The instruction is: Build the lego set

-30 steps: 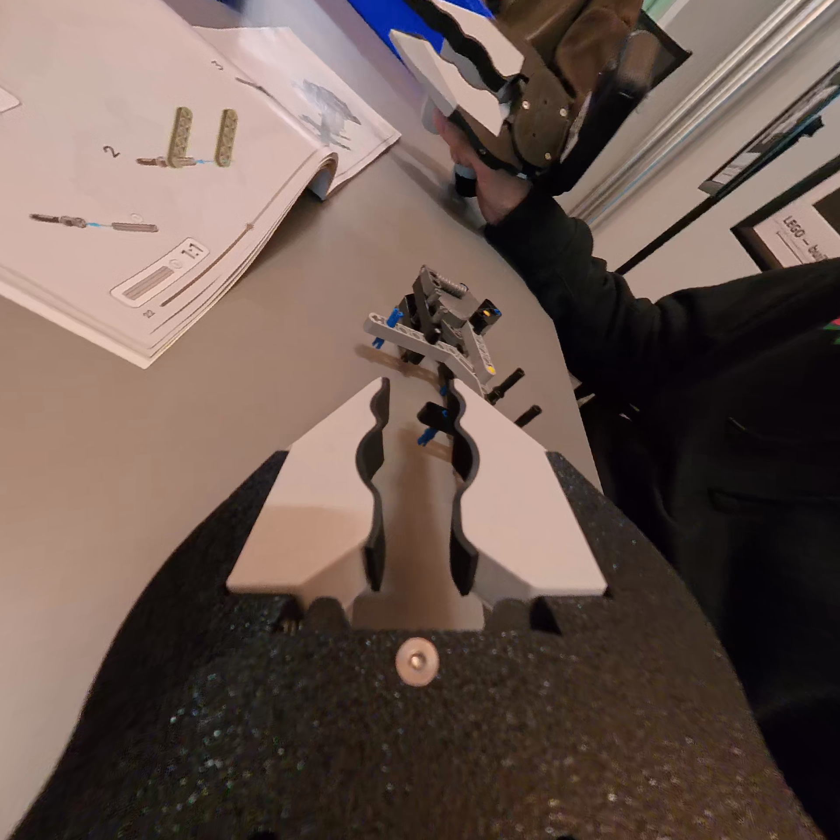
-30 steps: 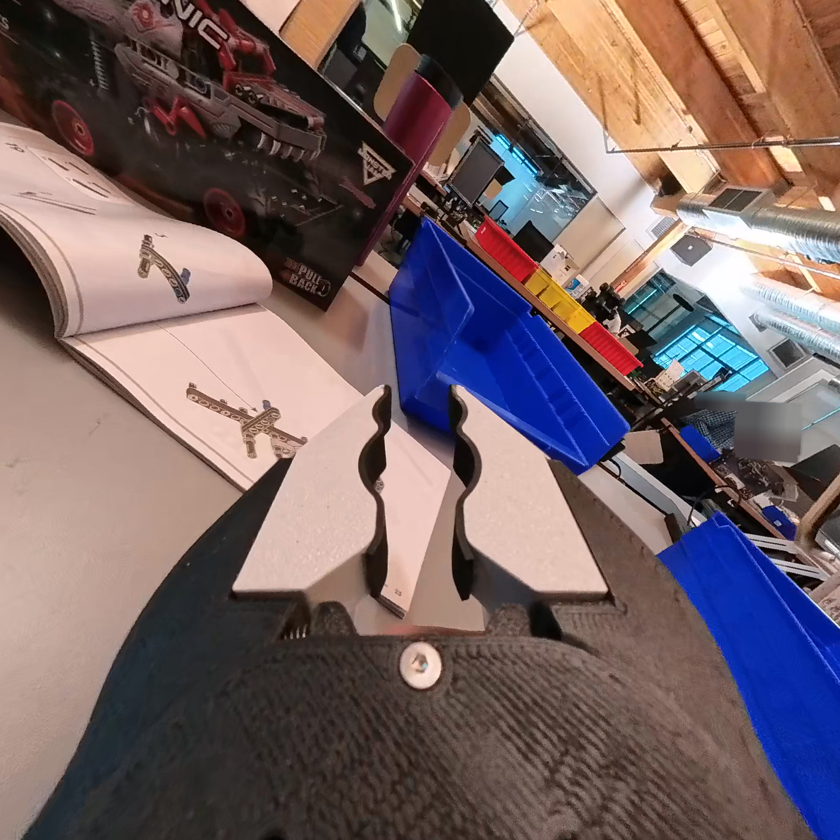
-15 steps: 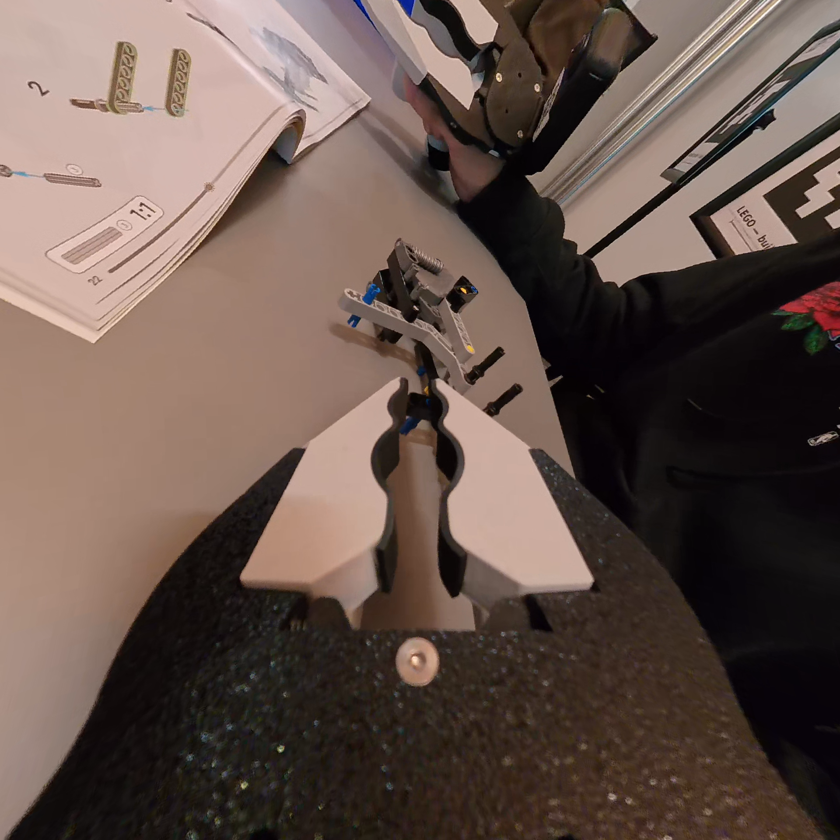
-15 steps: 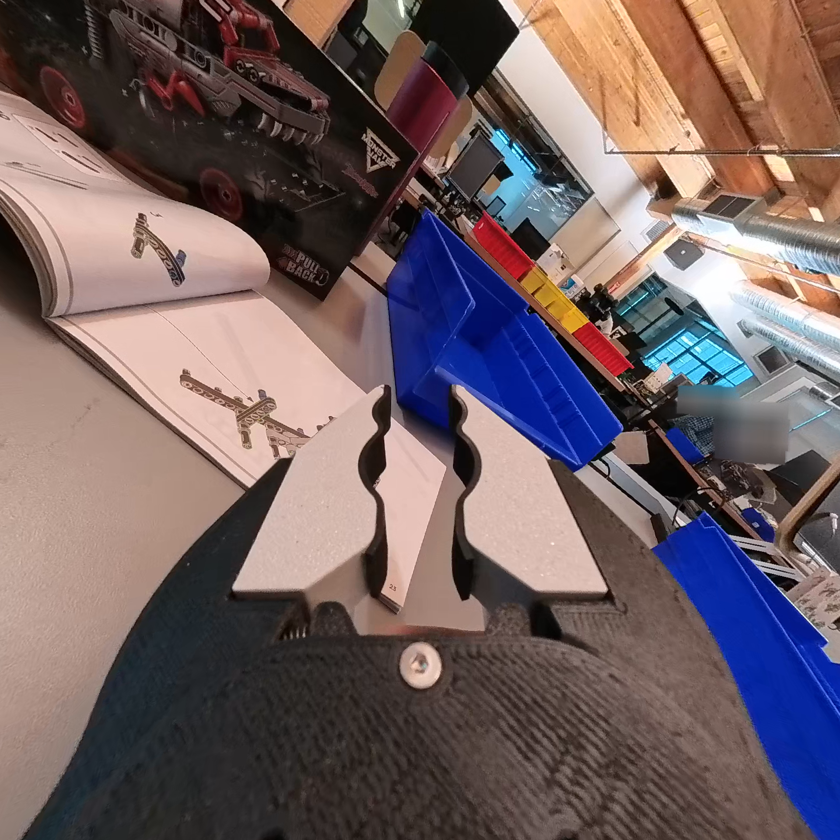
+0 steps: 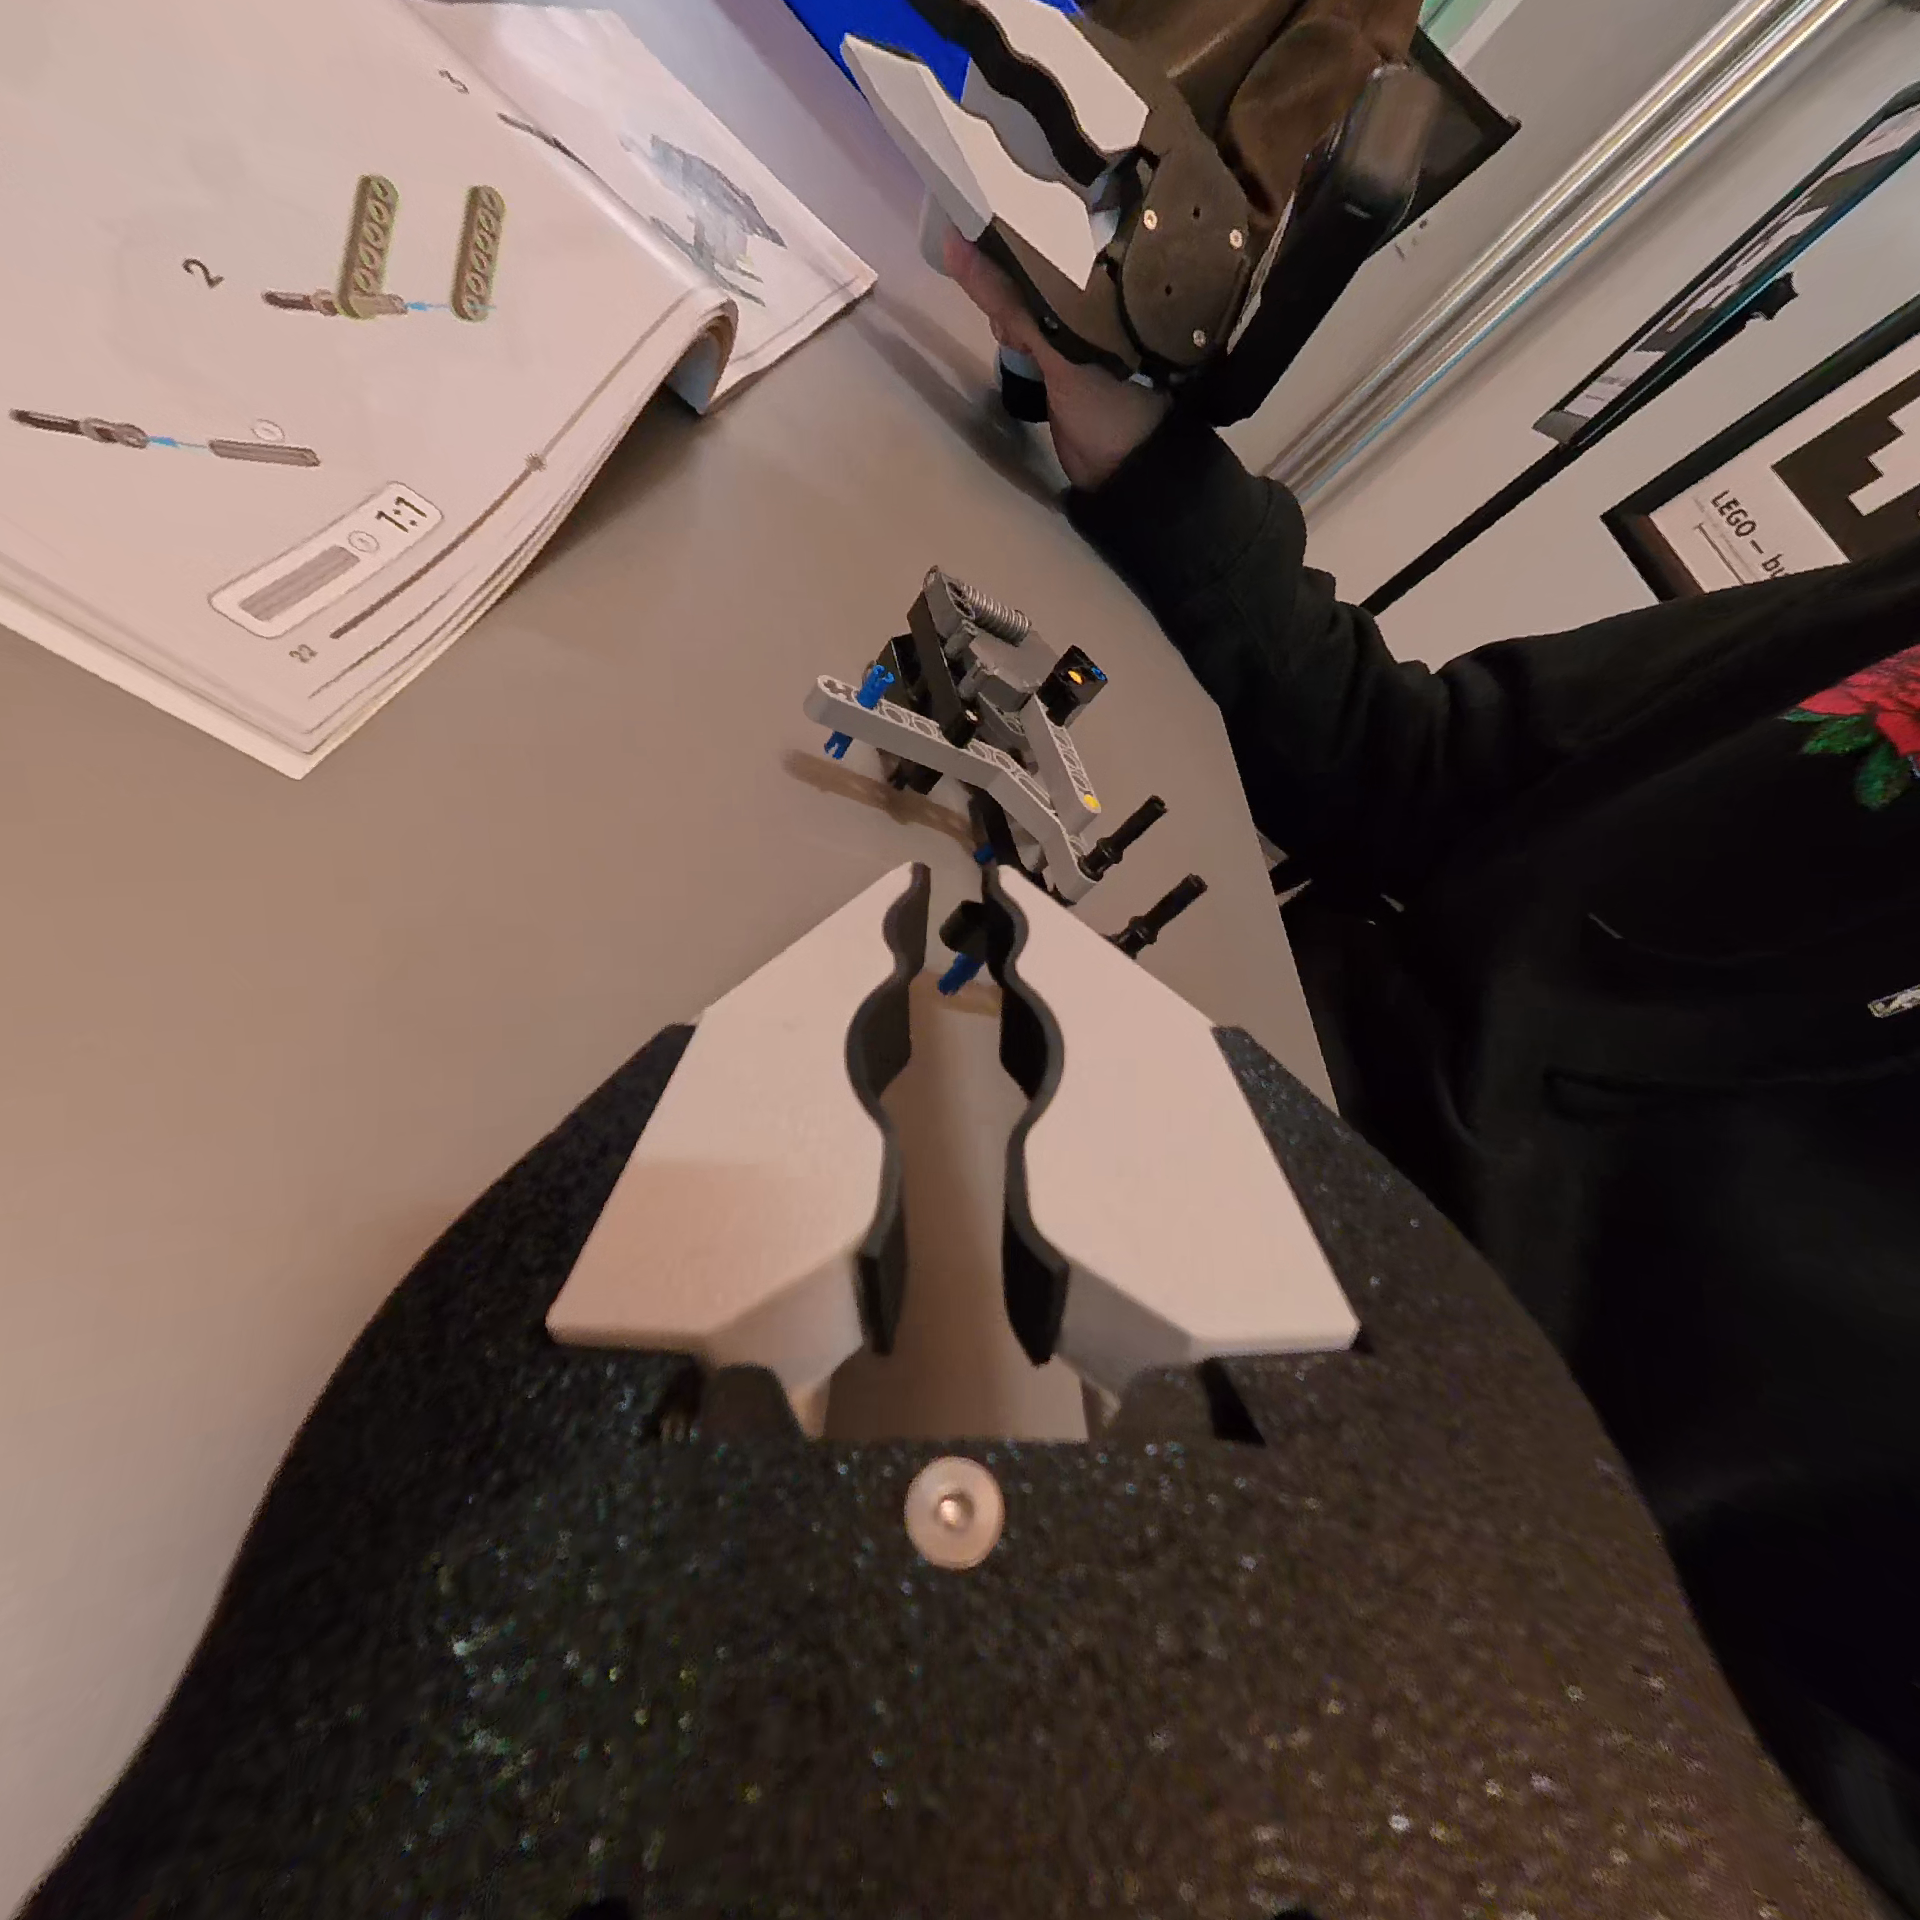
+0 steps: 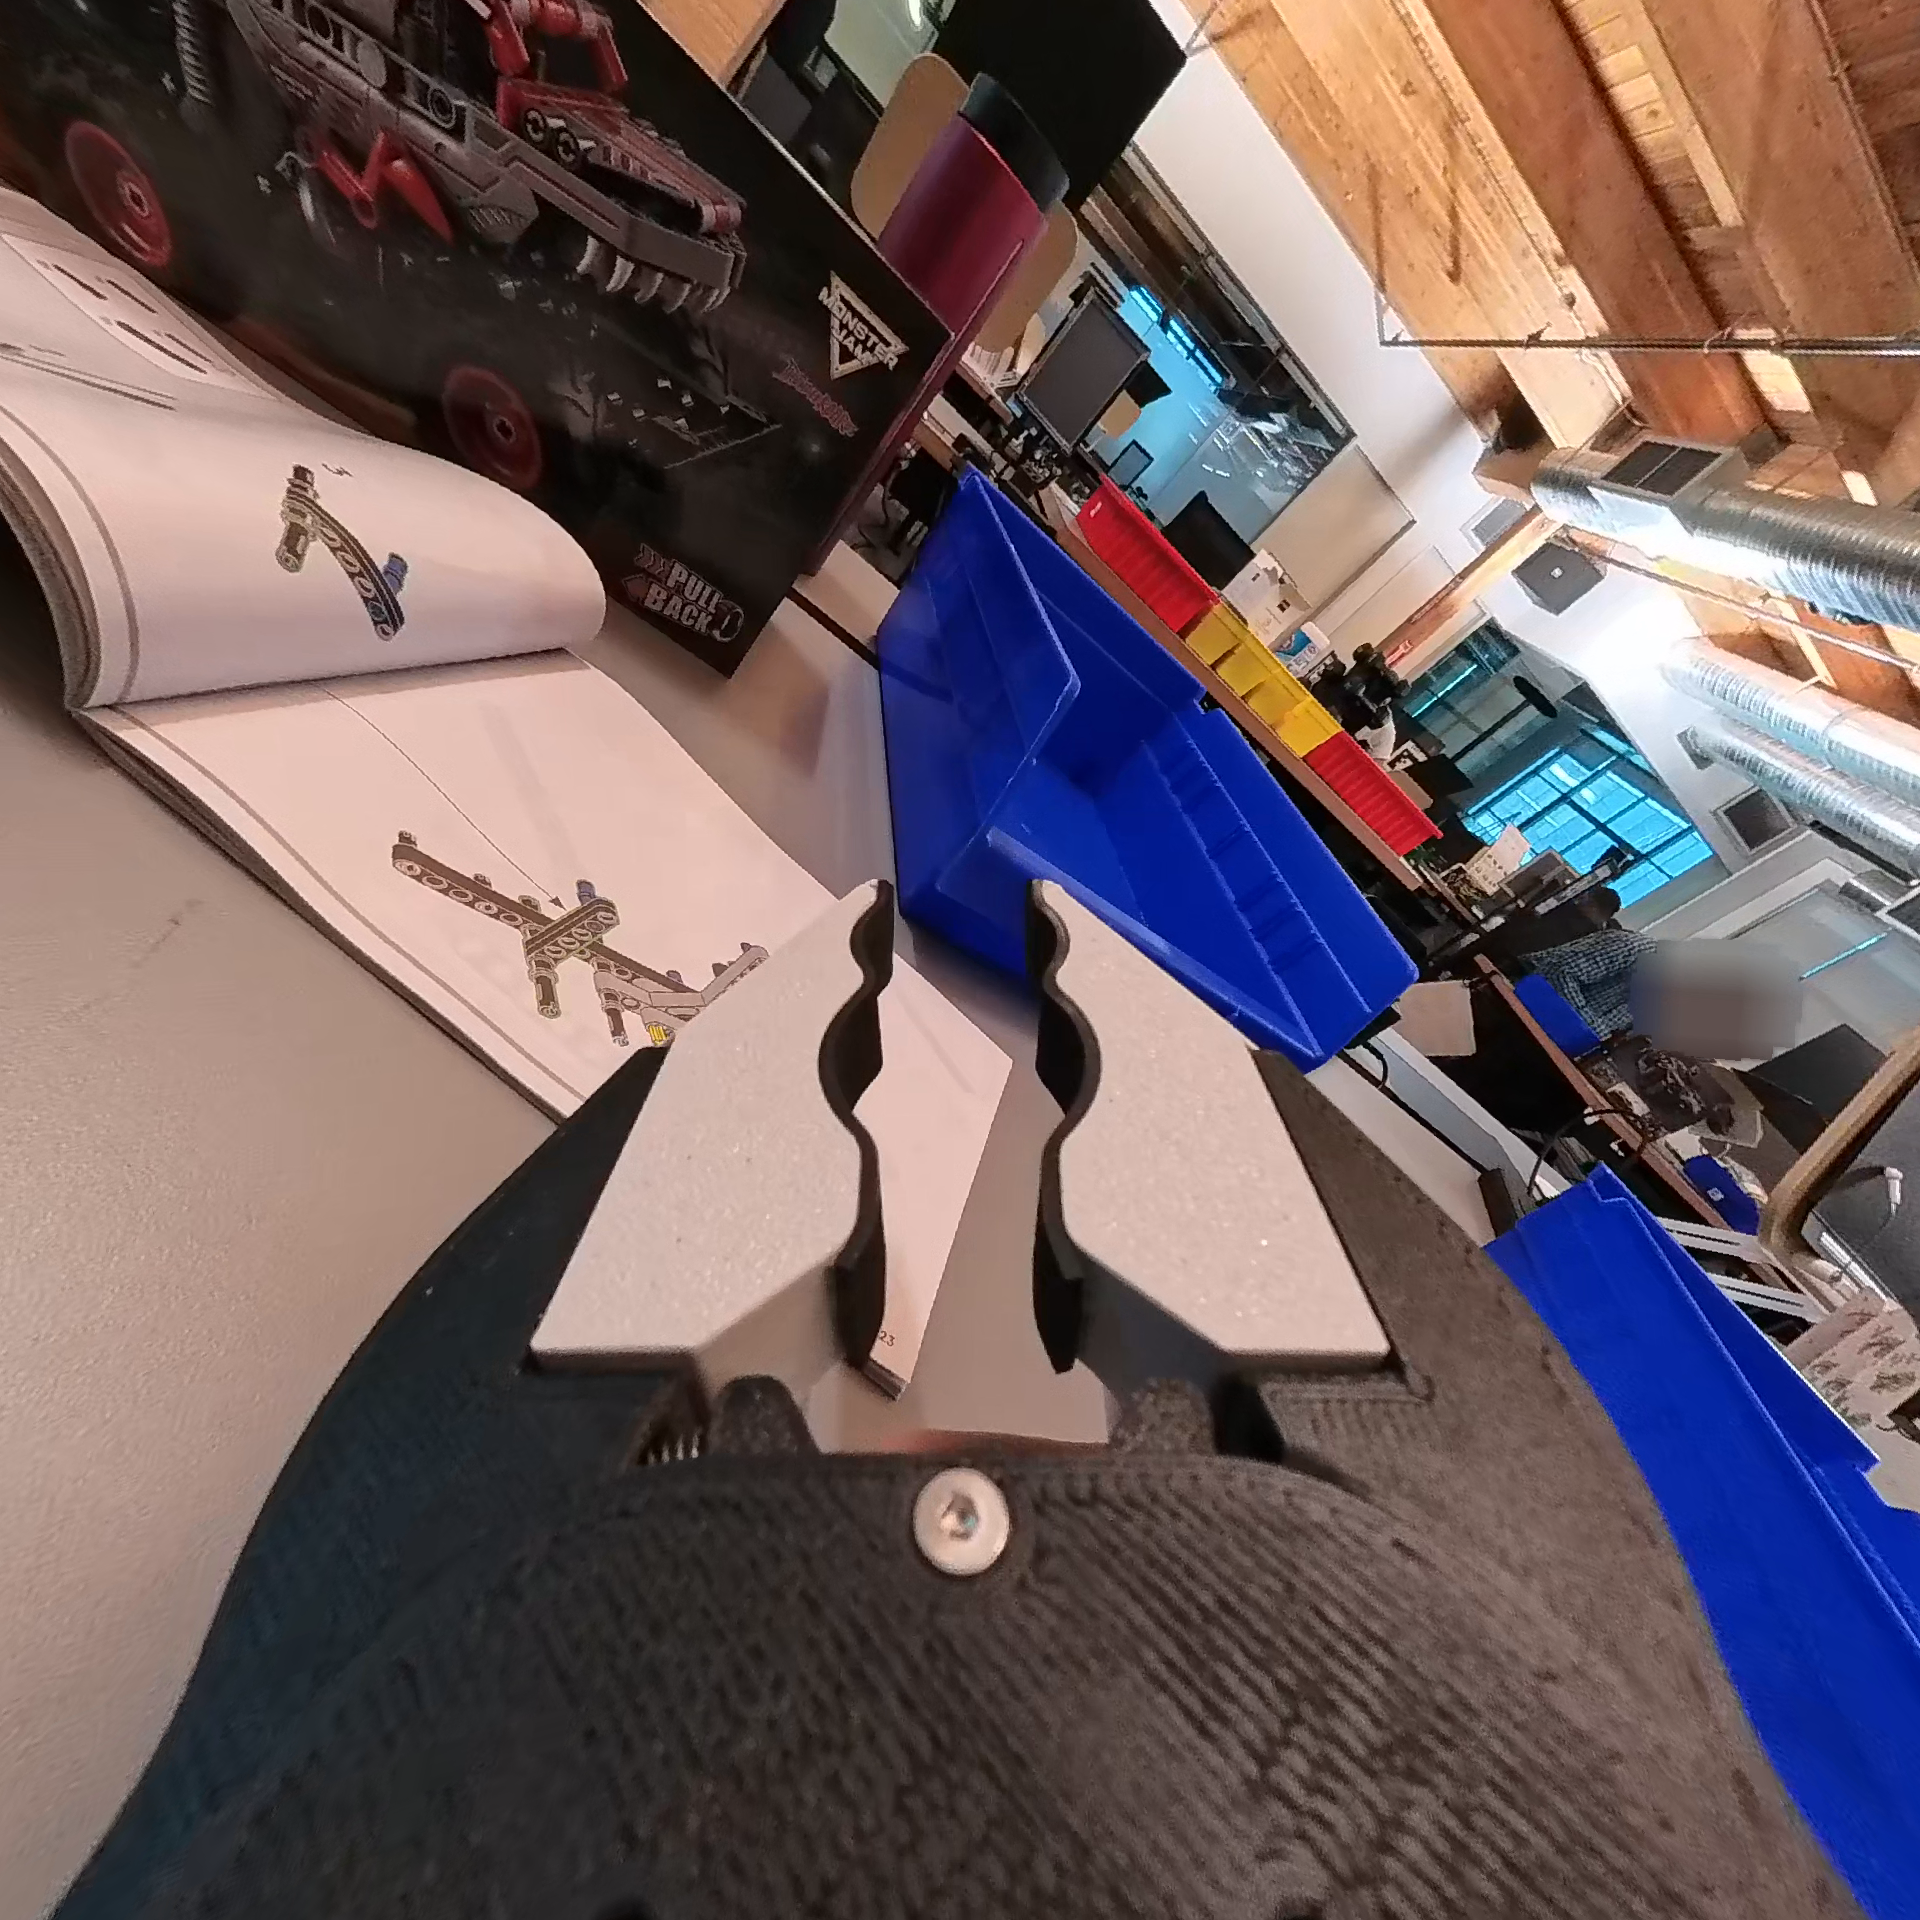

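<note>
Lego assembly (image 5: 971,727), left gripper (image 5: 956,914) gripping its end

Grey table (image 5: 312,987) carries open instruction booklet (image 5: 312,312), lego assembly (image 5: 966,727), blue bin (image 6: 1091,790).

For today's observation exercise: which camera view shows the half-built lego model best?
The left wrist view. There the lego model stands on the grey table just beyond the left gripper, its grey beams, spring and black pins clear. The right wrist view shows none of it, only the instruction booklet and blue bins.
</note>
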